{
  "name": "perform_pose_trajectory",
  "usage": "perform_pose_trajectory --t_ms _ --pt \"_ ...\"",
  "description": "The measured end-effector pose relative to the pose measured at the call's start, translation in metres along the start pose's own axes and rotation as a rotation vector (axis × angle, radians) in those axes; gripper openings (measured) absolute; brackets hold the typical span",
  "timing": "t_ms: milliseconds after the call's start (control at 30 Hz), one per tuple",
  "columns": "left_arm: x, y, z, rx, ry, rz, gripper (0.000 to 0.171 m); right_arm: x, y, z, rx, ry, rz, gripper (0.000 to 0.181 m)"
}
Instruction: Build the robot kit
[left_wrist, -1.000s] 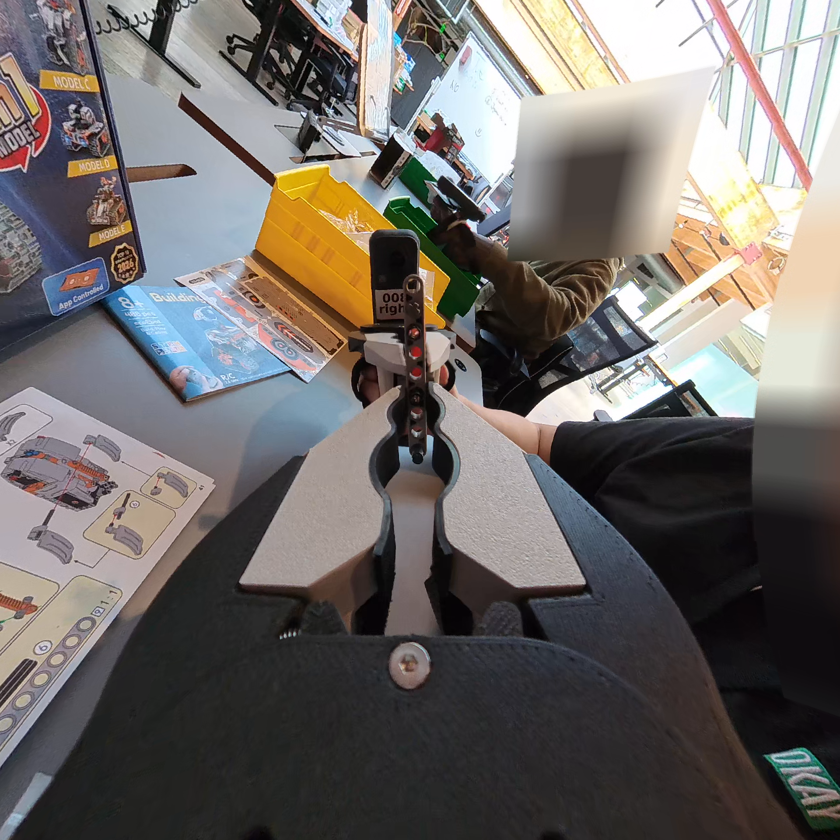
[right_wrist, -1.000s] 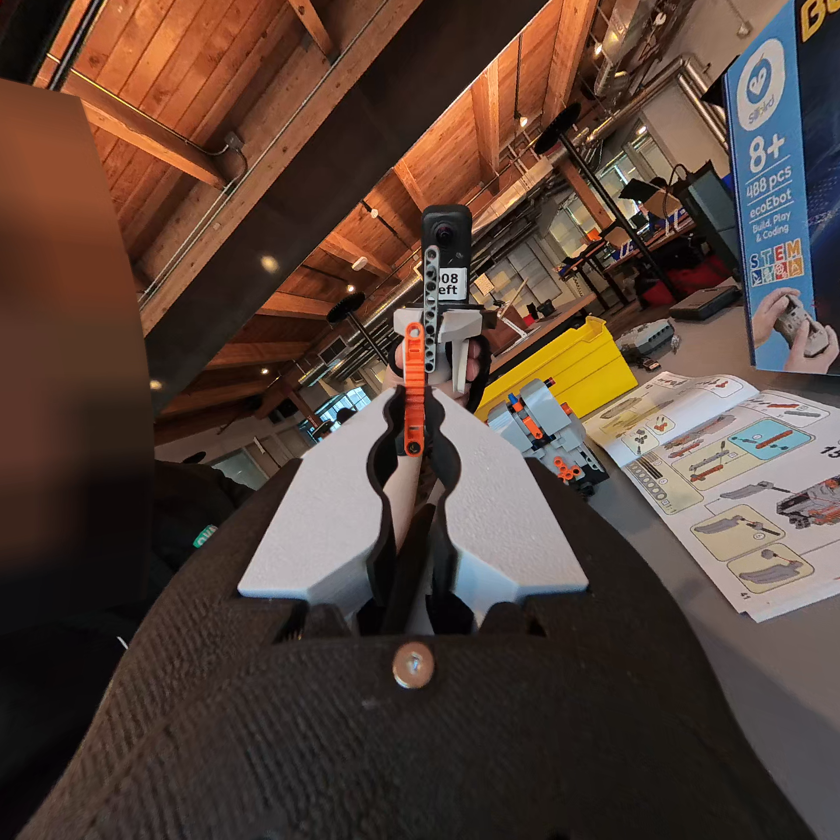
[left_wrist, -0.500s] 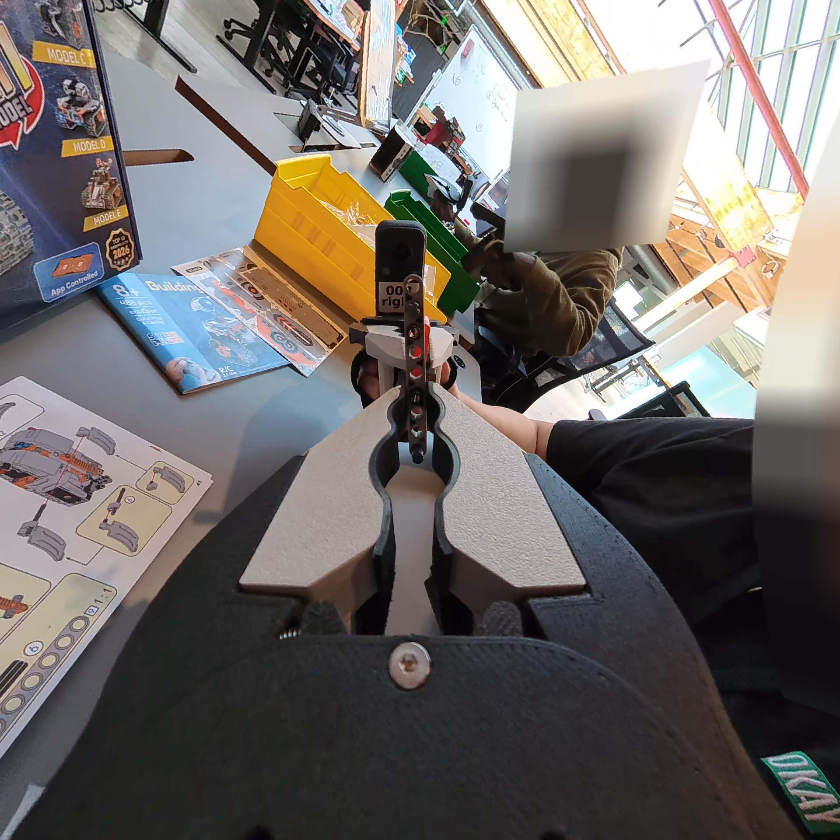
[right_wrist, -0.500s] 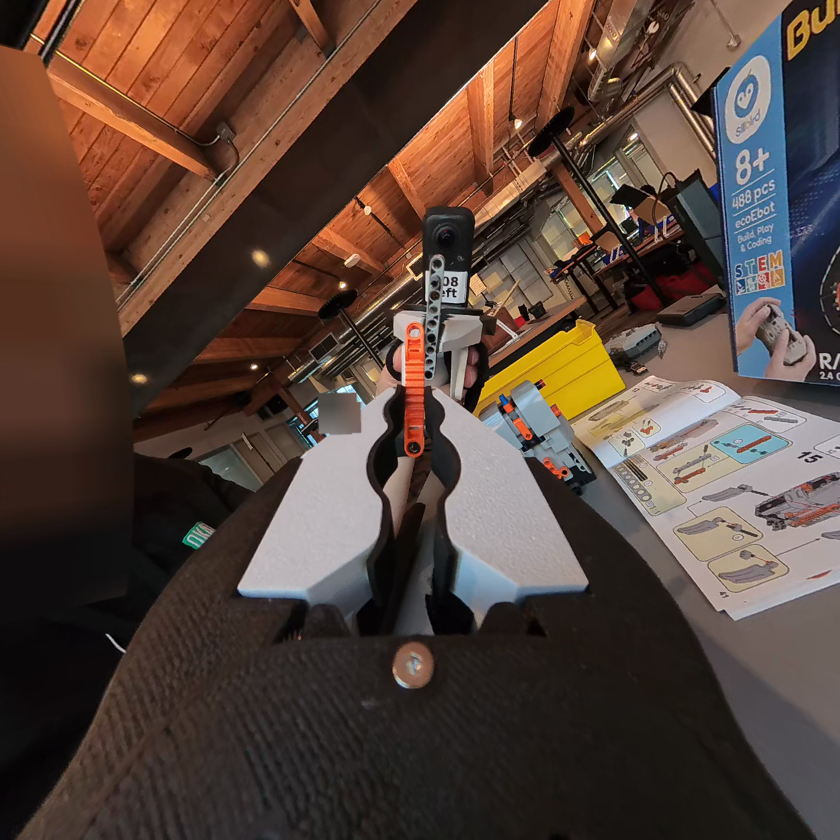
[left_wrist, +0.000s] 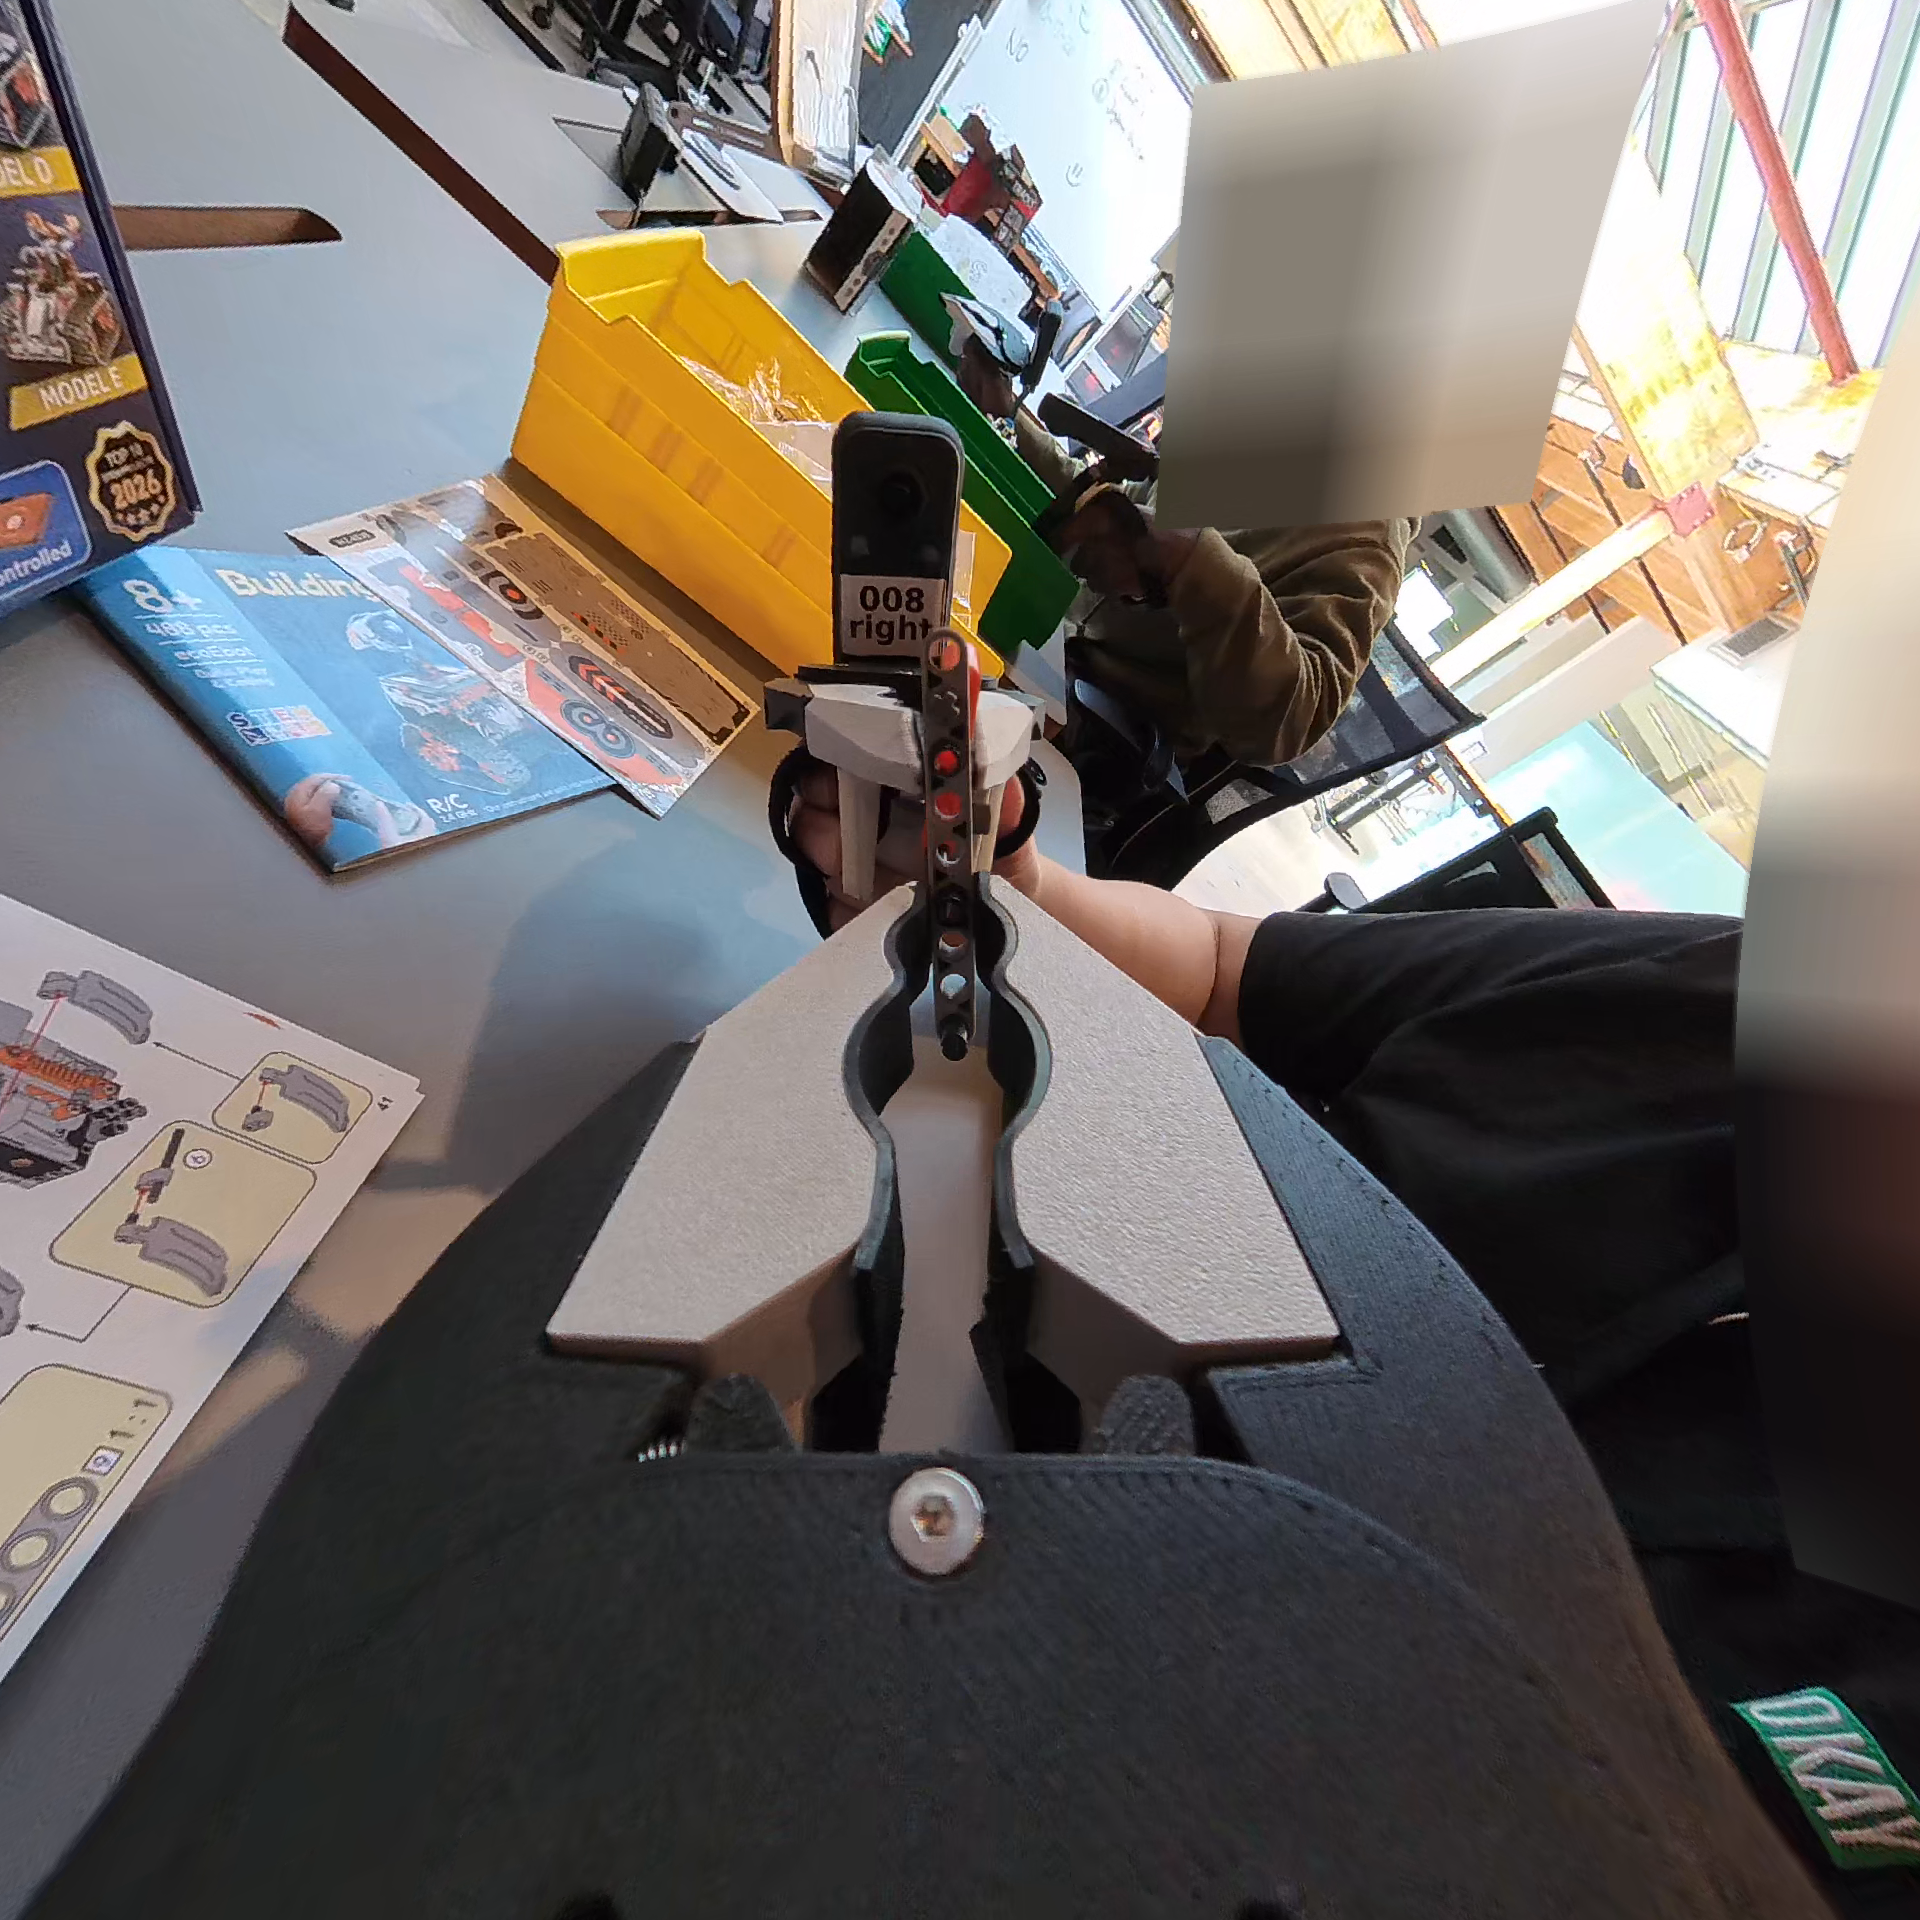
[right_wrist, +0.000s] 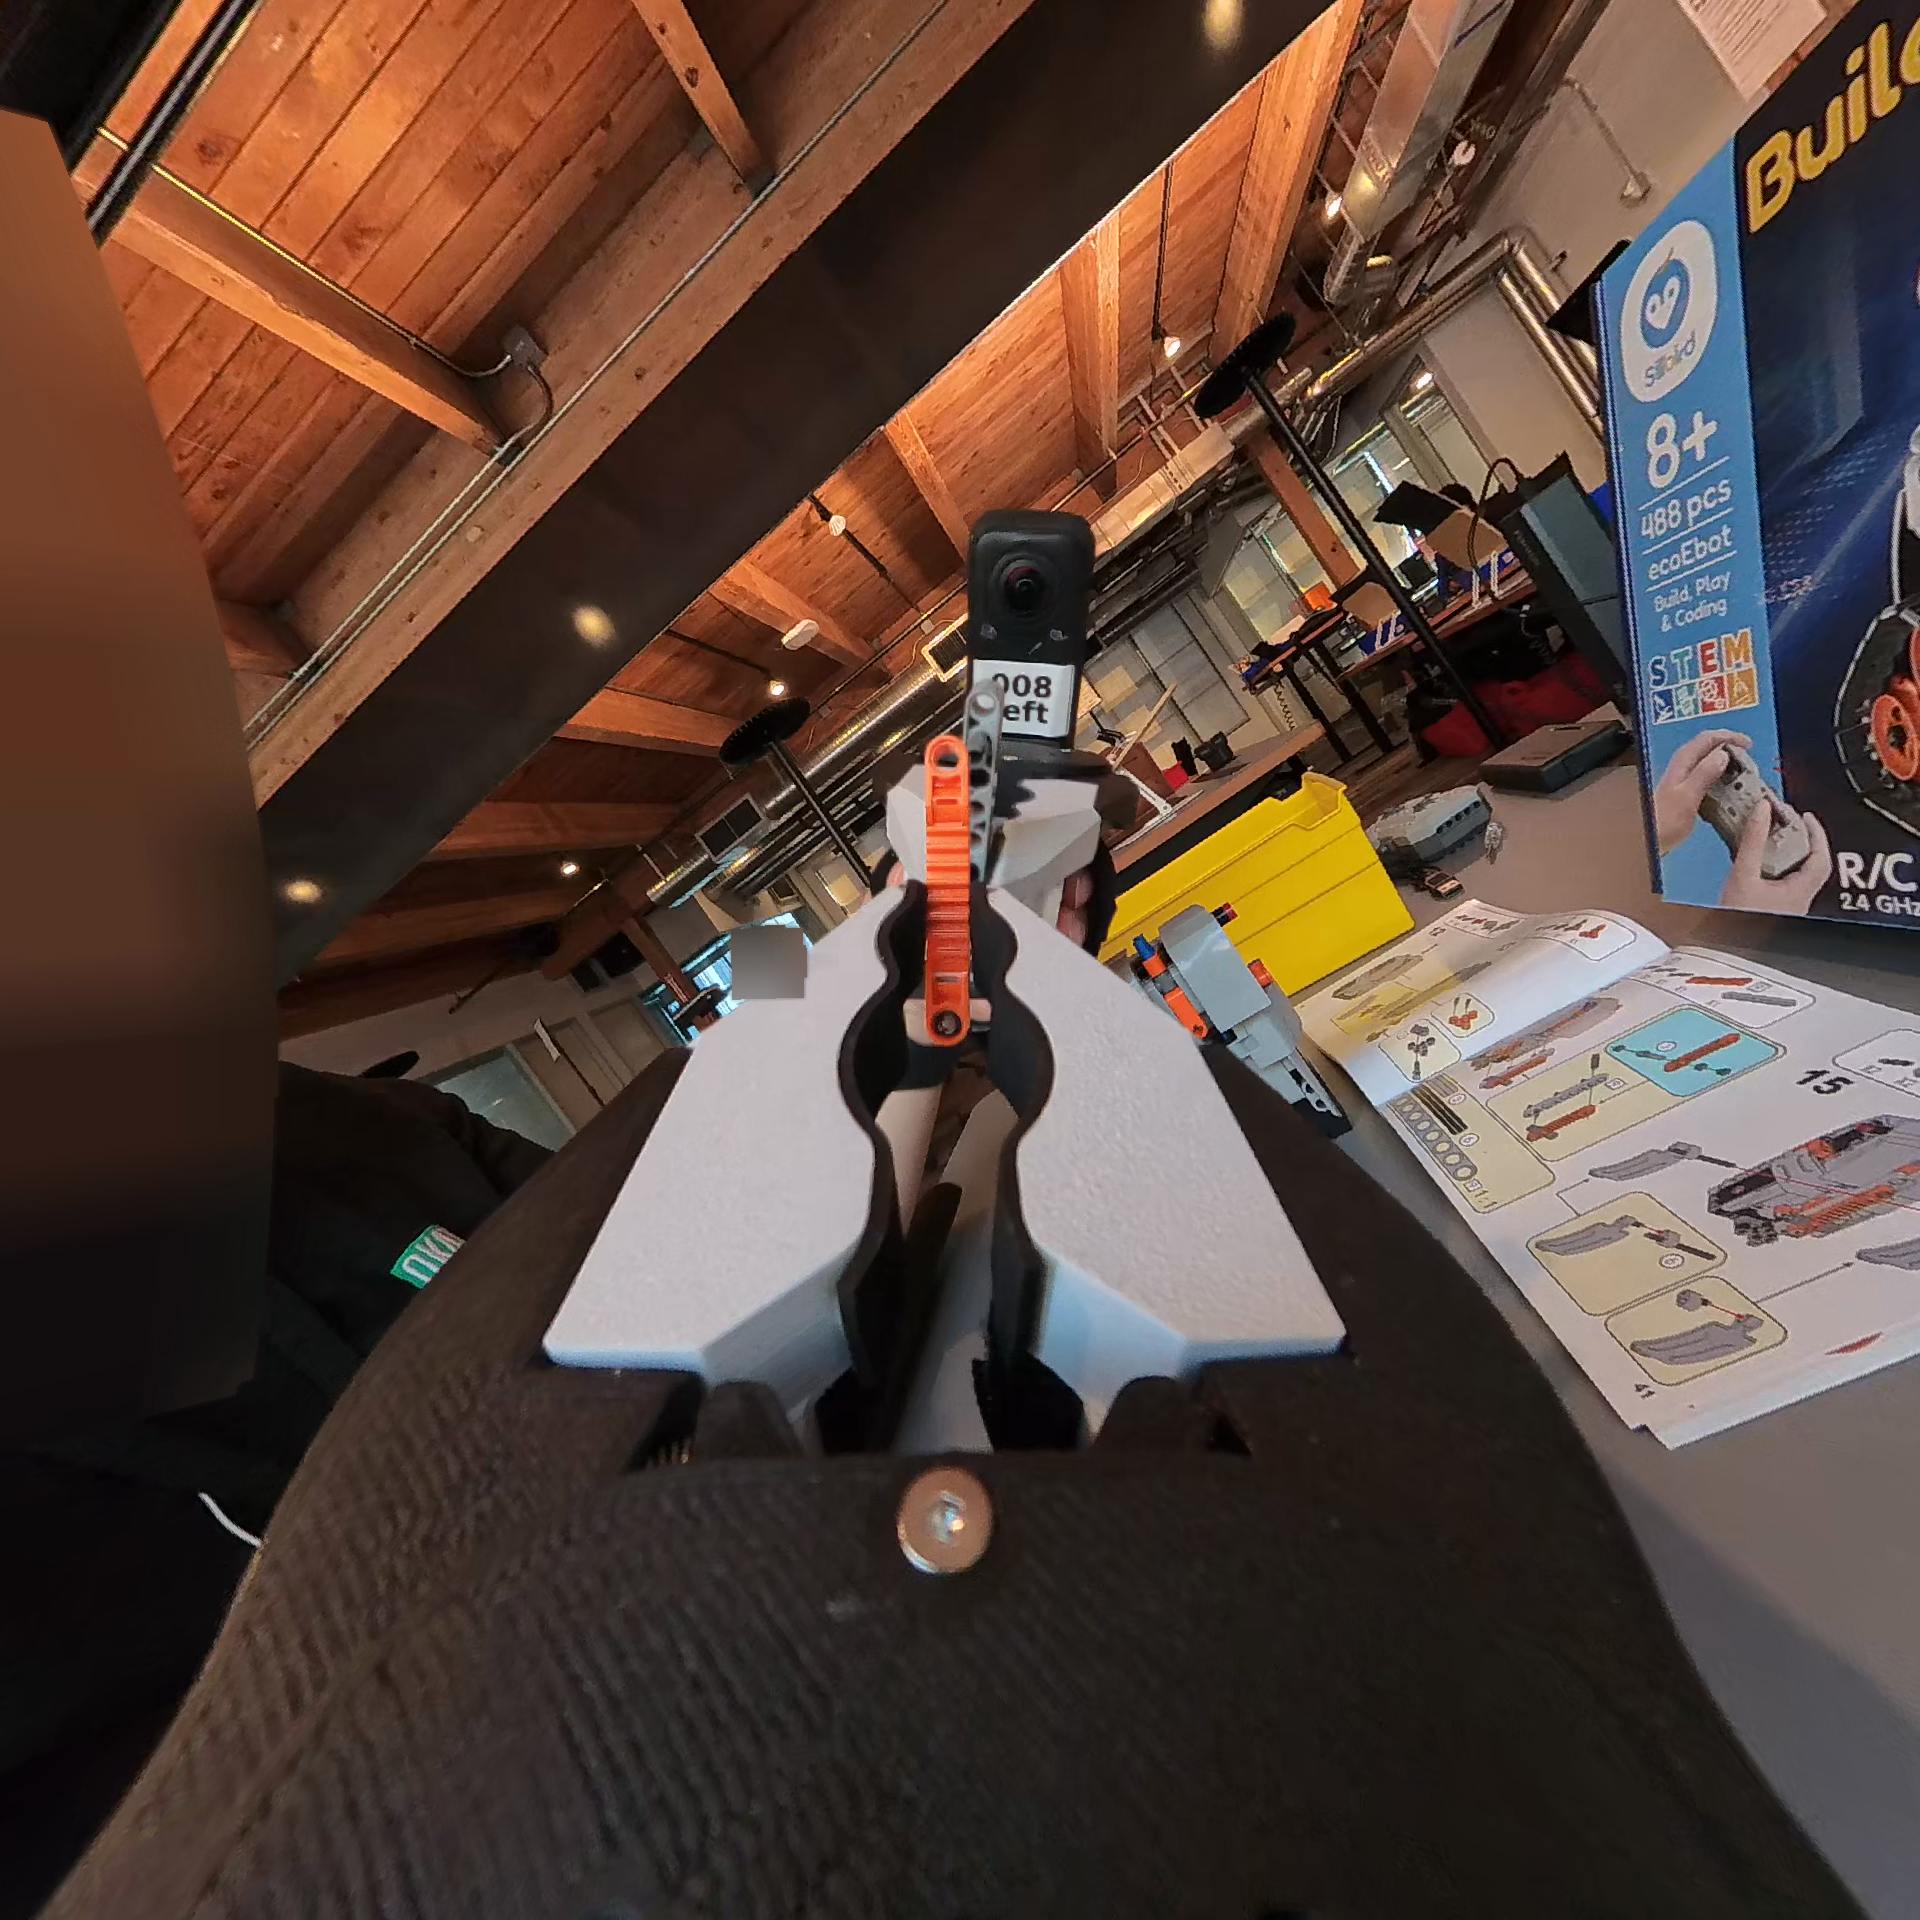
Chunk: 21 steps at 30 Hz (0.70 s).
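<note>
Grey tabletop behind; grey beam clamped by left gripper, orange rack by right gripper; holes best kept aligned, beams parallel.

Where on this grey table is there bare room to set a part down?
Bare table lies between the box and the yellow bin, and a band between the blue booklet and the open instruction sheet. It is crowded in front of the yellow bin, where booklet and sticker sheet lie together.
</note>
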<state>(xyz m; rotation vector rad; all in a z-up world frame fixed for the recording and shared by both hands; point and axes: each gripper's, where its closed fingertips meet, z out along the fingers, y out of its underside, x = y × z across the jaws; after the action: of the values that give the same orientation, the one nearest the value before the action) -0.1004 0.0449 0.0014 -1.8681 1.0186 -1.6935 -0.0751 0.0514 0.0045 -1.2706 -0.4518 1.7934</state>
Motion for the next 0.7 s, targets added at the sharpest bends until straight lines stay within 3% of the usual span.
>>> perform_pose_trajectory --t_ms 700 --pt "-0.003 0.012 0.027 -0.063 0.028 -0.01 0.005 0.004 0.01 0.004 -0.05 0.012 0.014 0.006"
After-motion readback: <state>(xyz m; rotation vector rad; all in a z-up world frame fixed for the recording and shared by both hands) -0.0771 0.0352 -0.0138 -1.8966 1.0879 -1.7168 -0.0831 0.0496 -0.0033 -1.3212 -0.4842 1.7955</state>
